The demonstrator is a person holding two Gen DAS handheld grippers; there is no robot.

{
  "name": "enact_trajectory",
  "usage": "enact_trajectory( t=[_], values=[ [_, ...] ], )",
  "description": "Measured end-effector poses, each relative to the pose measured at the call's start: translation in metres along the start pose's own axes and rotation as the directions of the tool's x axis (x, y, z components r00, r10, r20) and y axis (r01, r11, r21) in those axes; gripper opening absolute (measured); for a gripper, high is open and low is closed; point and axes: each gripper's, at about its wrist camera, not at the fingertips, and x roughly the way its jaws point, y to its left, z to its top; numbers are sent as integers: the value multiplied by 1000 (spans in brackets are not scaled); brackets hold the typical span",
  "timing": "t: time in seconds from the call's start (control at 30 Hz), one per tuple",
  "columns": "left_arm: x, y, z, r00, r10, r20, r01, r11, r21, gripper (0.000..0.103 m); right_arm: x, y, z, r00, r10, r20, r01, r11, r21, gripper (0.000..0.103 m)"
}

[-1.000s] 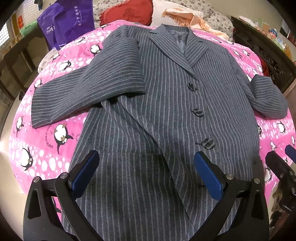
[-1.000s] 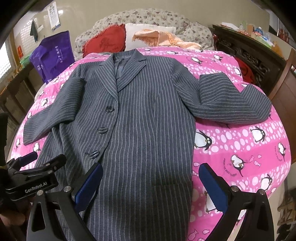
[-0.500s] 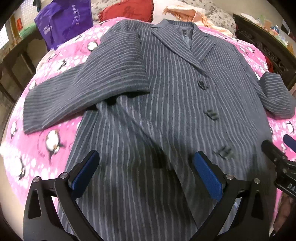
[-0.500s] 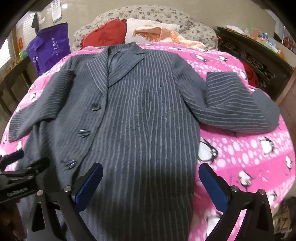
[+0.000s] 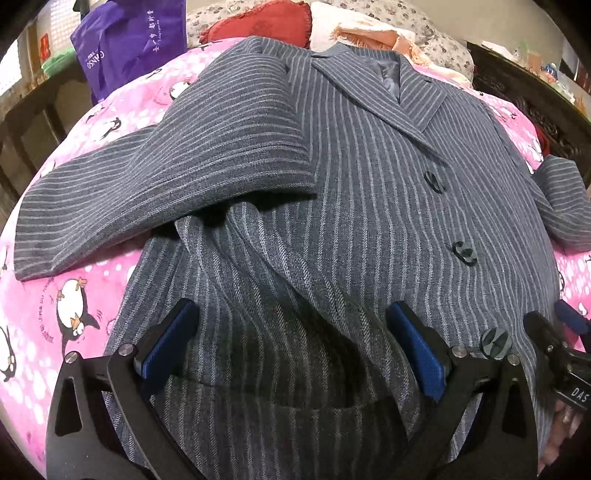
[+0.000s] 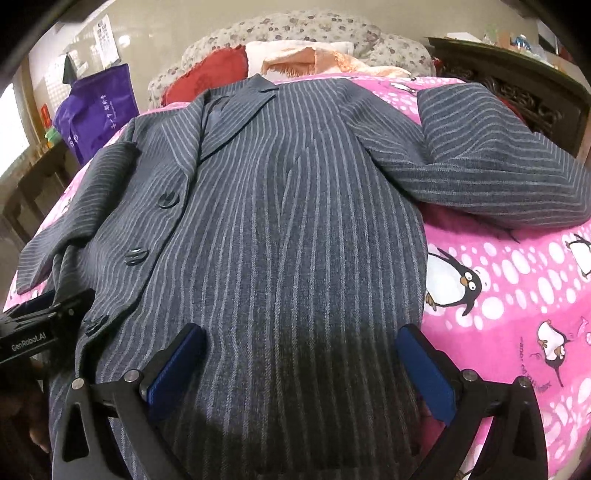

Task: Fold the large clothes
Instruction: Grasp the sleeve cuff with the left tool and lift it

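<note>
A large grey pinstriped coat [image 5: 369, 206] lies face up and buttoned on a pink penguin bedspread [image 5: 33, 332], collar at the far end. Its left sleeve [image 5: 166, 184] is bent across the chest; its right sleeve [image 6: 491, 173] is bent out on the bedspread. My left gripper [image 5: 291, 343] is open and empty, low over the coat's lower left front by a pocket line. My right gripper [image 6: 299, 365] is open and empty, low over the lower right front of the coat [image 6: 295, 240]. Each gripper shows at the edge of the other's view.
A purple bag [image 5: 129, 40] stands at the far left of the bed. Red [image 5: 258, 18] and peach cushions [image 6: 325, 59] lie past the collar. Dark carved wooden furniture [image 6: 517, 85] borders the right side. The bedspread [image 6: 517, 295] lies bare at the right.
Both grippers have moved forward and down toward the coat, which now fills more of both views. Both stay open and empty. The coat has not moved.
</note>
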Motion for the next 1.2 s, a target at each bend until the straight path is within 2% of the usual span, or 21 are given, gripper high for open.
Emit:
enact_trajectory(
  t=[0.13,0.2,0.27,0.37,0.43,0.47,0.5,0.53,0.57,0.63,0.67,0.7,0.77,0.83,0.93,1.0,1.07,1.1,1.13,1.17,1.2],
  values=[
    [1,-3,2,1000,11,-3,-11,1000,-8,103,0,0,-1,1000,-1,2,1,1000,-1,103],
    [-4,1,3,999,-26,-37,26,1000,-7,102,1,1,0,1000,-2,2,2,1000,0,103],
    [-29,28,2,993,-114,43,118,986,-122,101,1,0,0,1000,-2,1,2,1000,0,103],
    [-60,74,-1,977,-134,168,169,961,-217,101,1,1,0,1000,-5,2,5,1000,-1,103],
    [-73,113,-6,964,-112,241,178,946,-271,98,1,1,1,1000,-5,2,5,1000,-1,103],
    [-74,138,-9,956,-118,268,202,929,-310,96,1,1,0,1000,-5,2,5,1000,-2,103],
    [-72,155,-11,954,-125,272,218,914,-343,89,1,1,0,1000,-5,3,5,1000,-1,103],
    [-67,173,-13,953,-139,270,239,892,-384,80,0,1,0,1000,-5,3,5,1000,-2,103],
    [-58,191,-18,954,-153,257,257,861,-439,75,0,1,0,1000,-5,3,5,1000,-2,103],
    [-34,221,-33,952,-204,228,300,768,-566,66,0,0,0,1000,-4,3,4,1000,-1,103],
    [-22,235,-42,941,-231,248,338,712,-616,60,0,0,0,1000,-3,3,3,1000,-1,103],
    [-19,239,-44,936,-230,267,350,695,-627,52,0,1,1,1000,-2,3,2,1000,0,103],
    [-15,245,-37,923,-244,297,381,676,-630,52,0,0,1,1000,-1,3,1,1000,0,103],
    [-4,249,-22,915,-269,301,402,673,-621,52,0,0,0,1000,-1,3,1,1000,0,103],
    [3,257,1,910,-287,298,412,693,-591,52,0,0,0,1000,1,4,-1,1000,1,103],
    [6,259,13,915,-289,282,402,713,-574,52,0,0,0,1000,1,4,-1,1000,1,103],
    [8,260,22,912,-304,275,409,719,-563,52,0,0,0,1000,1,4,-1,1000,1,103],
    [5,262,21,915,-303,266,402,726,-558,46,0,0,0,1000,1,4,-1,1000,2,103],
    [4,262,22,920,-295,257,390,736,-554,20,0,0,0,1000,1,4,-1,1000,1,103],
    [-1,262,22,927,-281,247,373,745,-552,5,0,0,0,1000,0,4,0,1000,1,103],
    [-6,262,23,939,-251,236,342,759,-554,3,0,0,0,1000,0,4,0,1000,1,103]
  ],
)
